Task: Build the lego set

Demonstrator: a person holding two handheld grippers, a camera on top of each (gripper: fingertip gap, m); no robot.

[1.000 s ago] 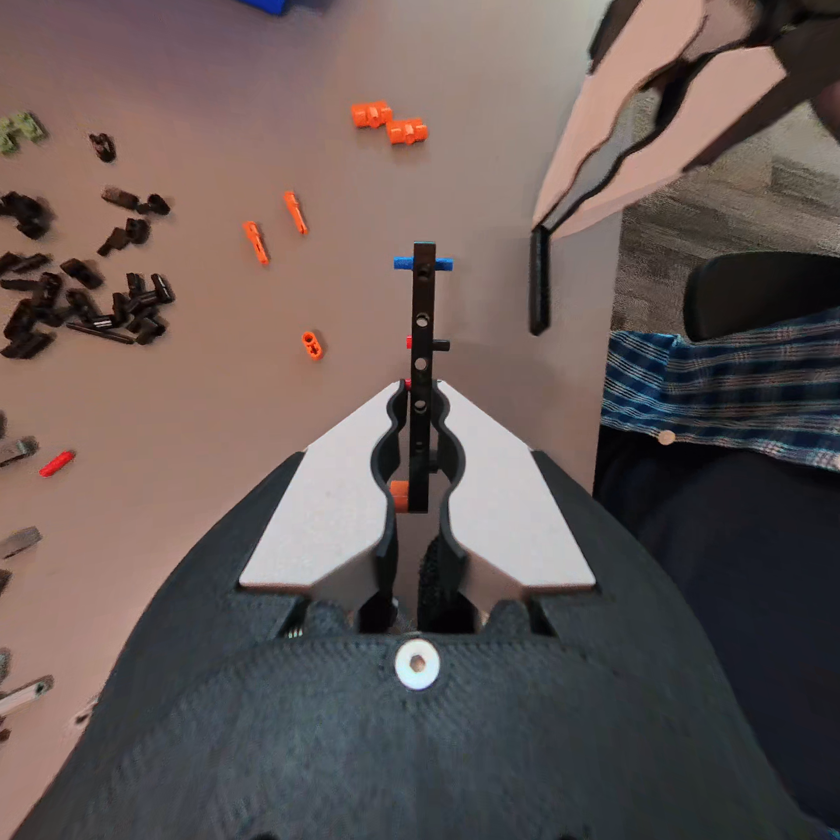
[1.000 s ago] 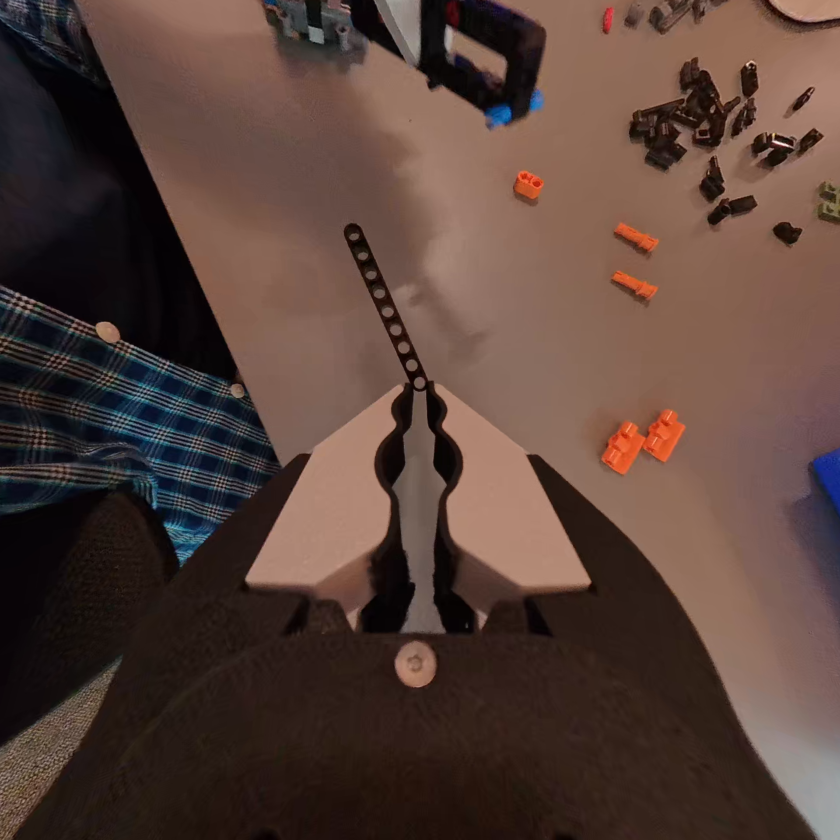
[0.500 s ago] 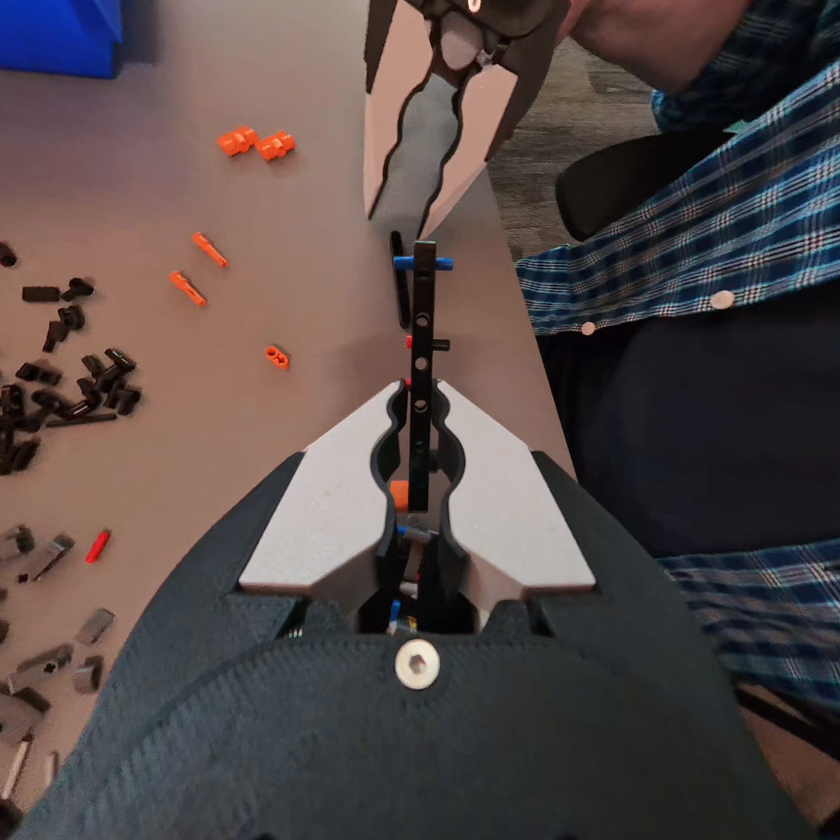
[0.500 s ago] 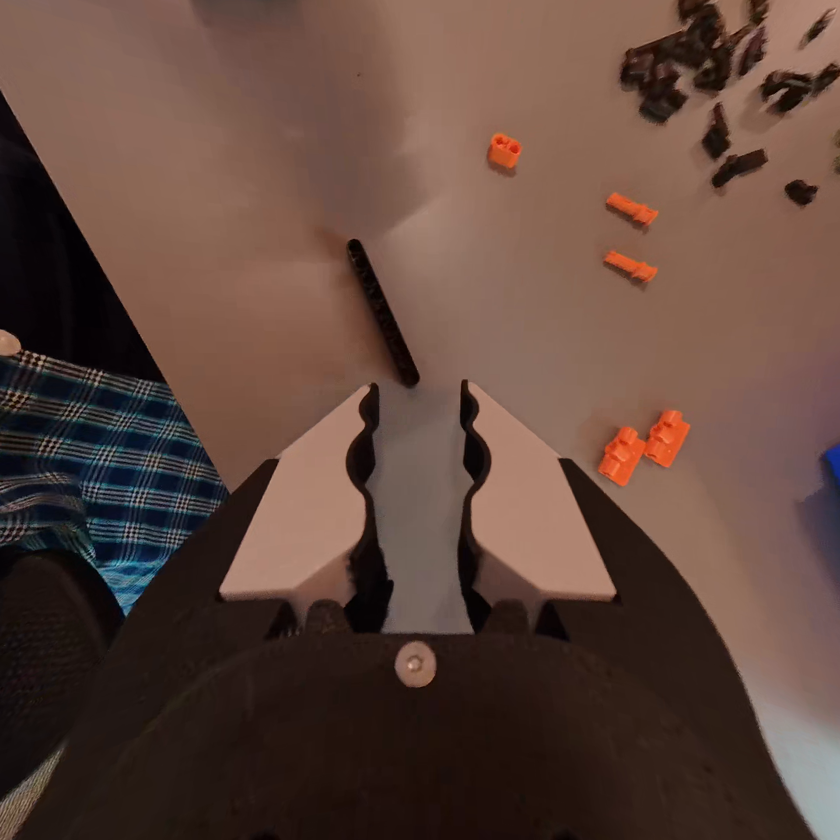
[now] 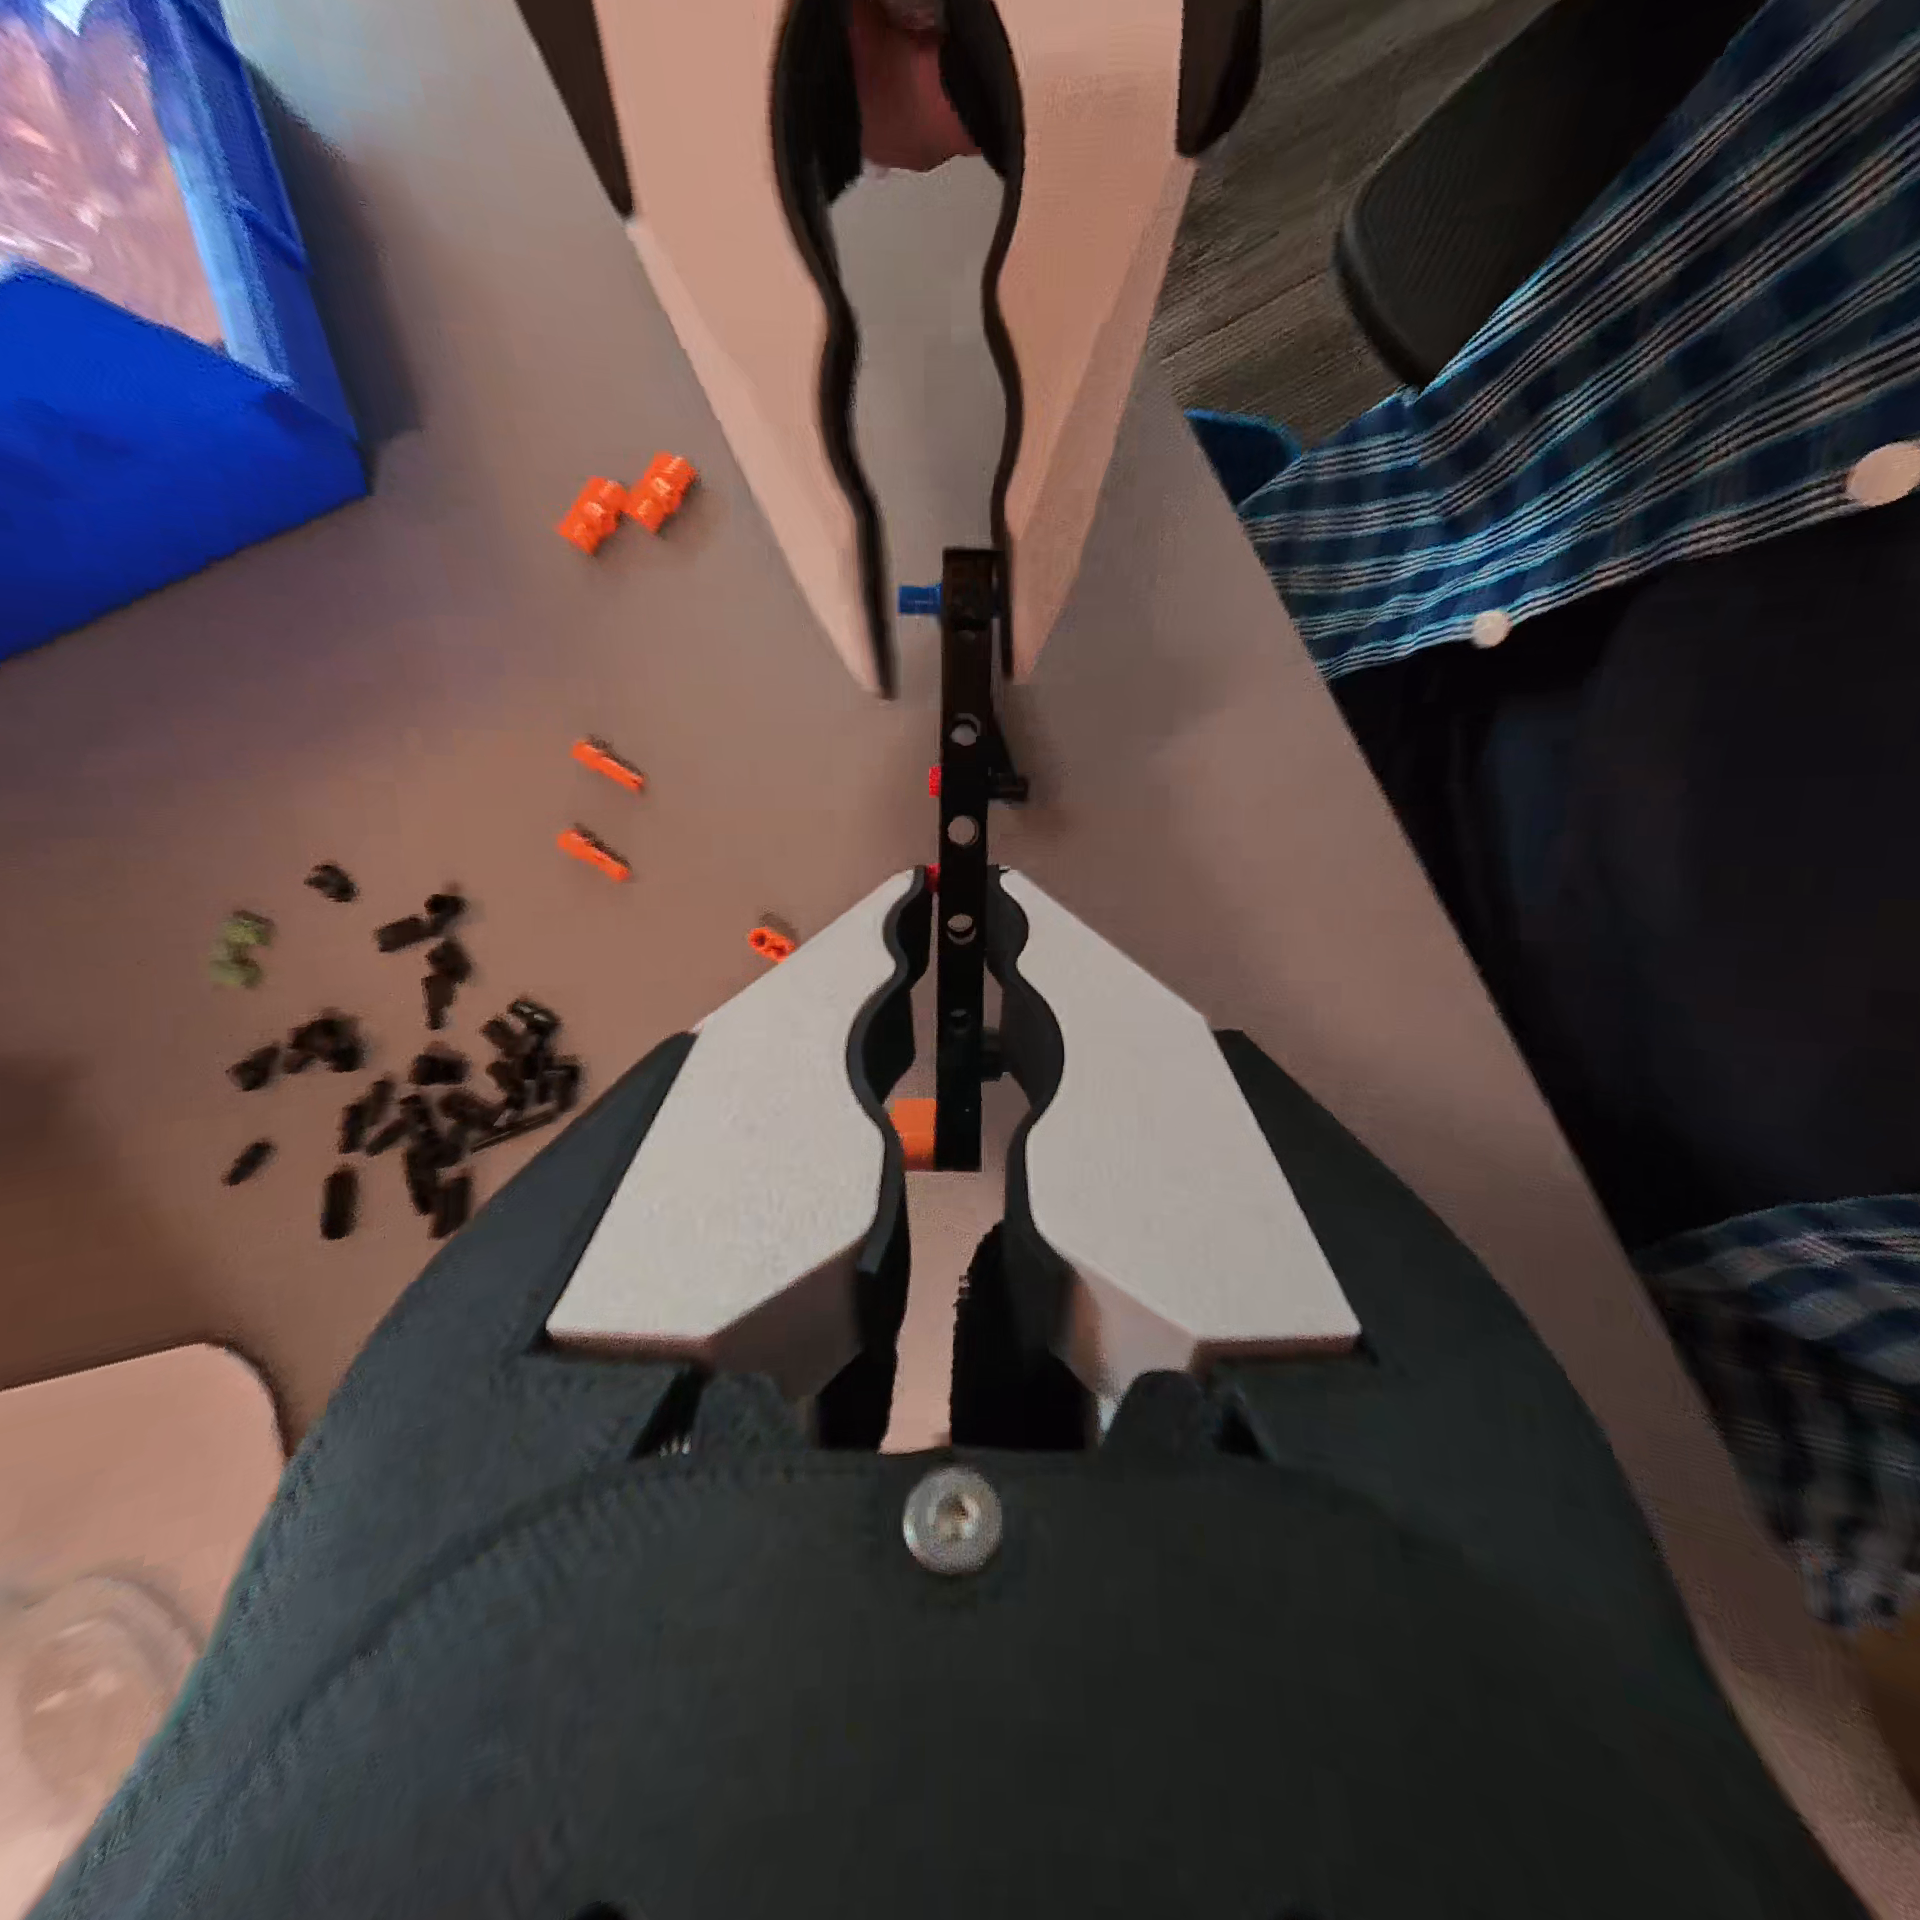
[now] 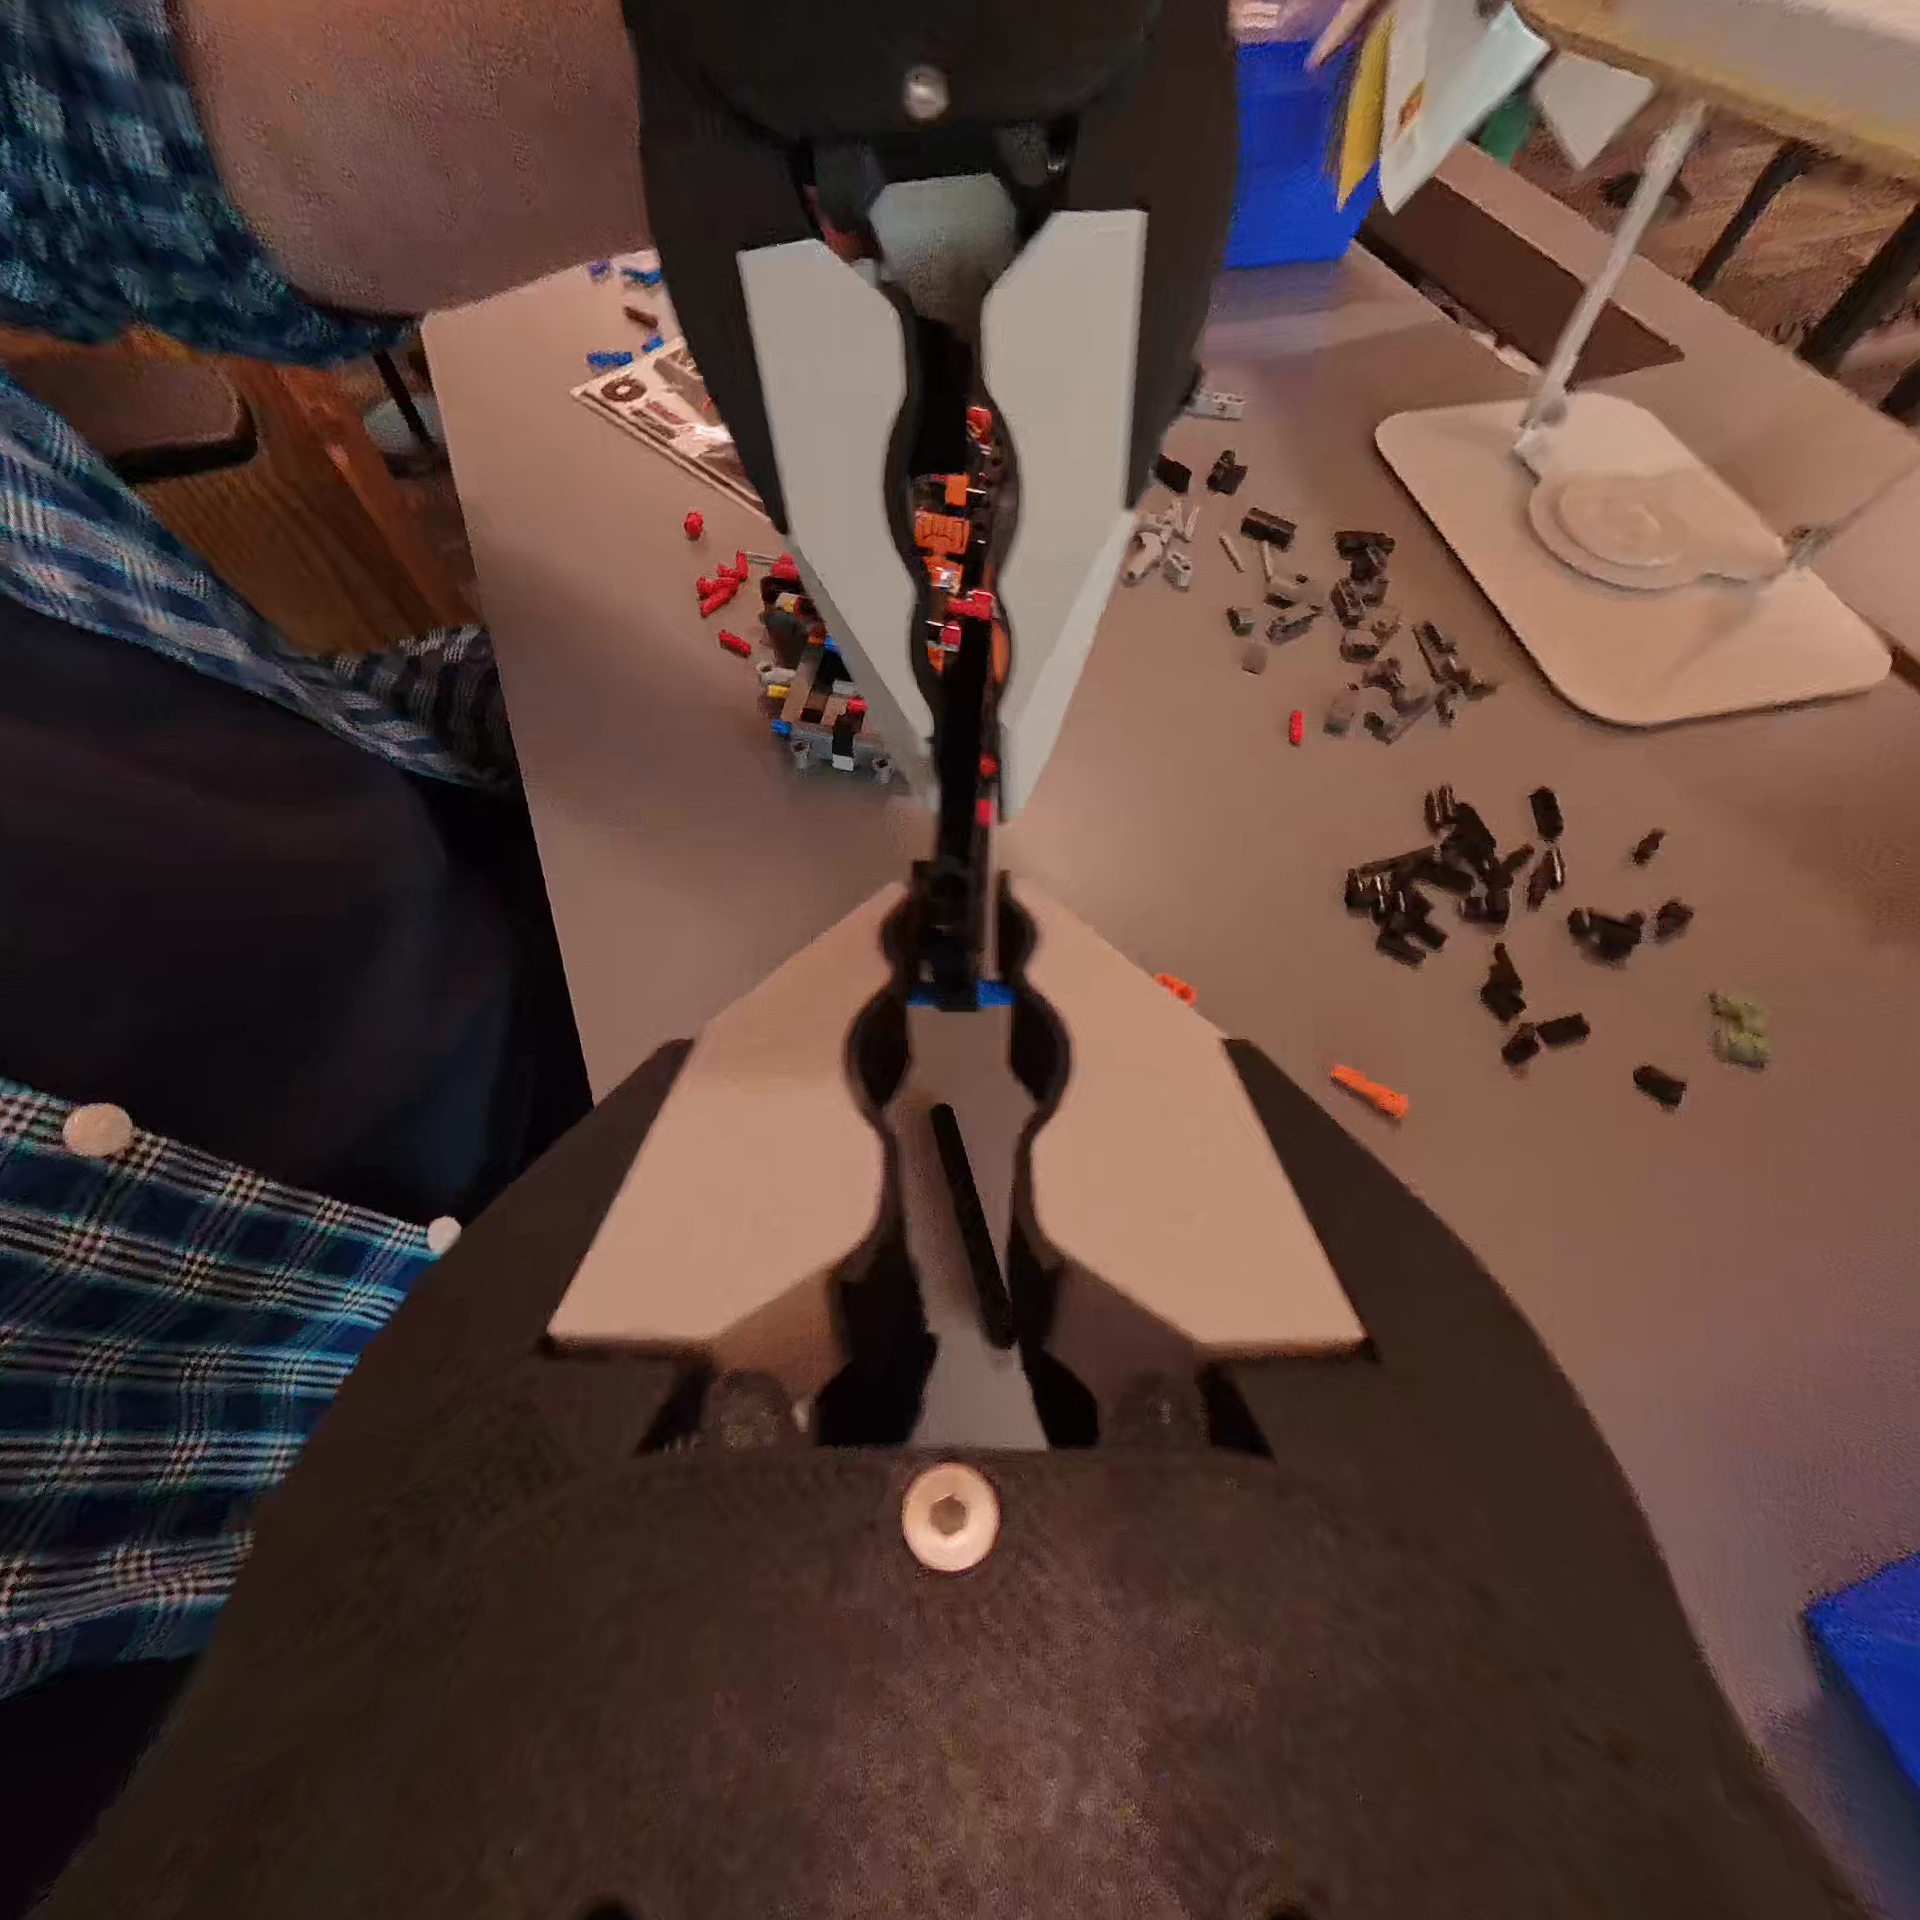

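Mid-handover, or a two-gripper regrasp, of a part-built piece. Left gripper (image 5: 958,894) clamped on a black beam (image 5: 961,831), held edge-on and pointing away, with a blue pin (image 5: 916,598) through its far end, small red pins along it and an orange bit (image 5: 914,1132) at the near end between the jaws. Right gripper (image 6: 951,904) facing it head-on, jaws apart, straddling the beam's far end; blue pin just inside the tips in the right wrist view, neither pad clearly touching. Whether the right side already brushes the beam: cannot tell.

A second black beam (image 6: 971,1226) lying loose on the bench (image 6: 1195,831), below the right gripper's open jaws, near the bench edge. Further off: the main model (image 6: 821,675) with red, orange and grey parts, a heap of black pins (image 6: 1455,873), two orange connectors (image 5: 627,504), a blue bin (image 5: 156,447).

Probably the next move: closing the right gripper on the beam's far end, clear of the blue pin so as not to push it out, then loosening the left only once the hold is firm. Calls for squareness, since the beam is thin and edge-on and a skewed pinch could twist it or pop a pin. Loose beam presumably to be joined afterwards.
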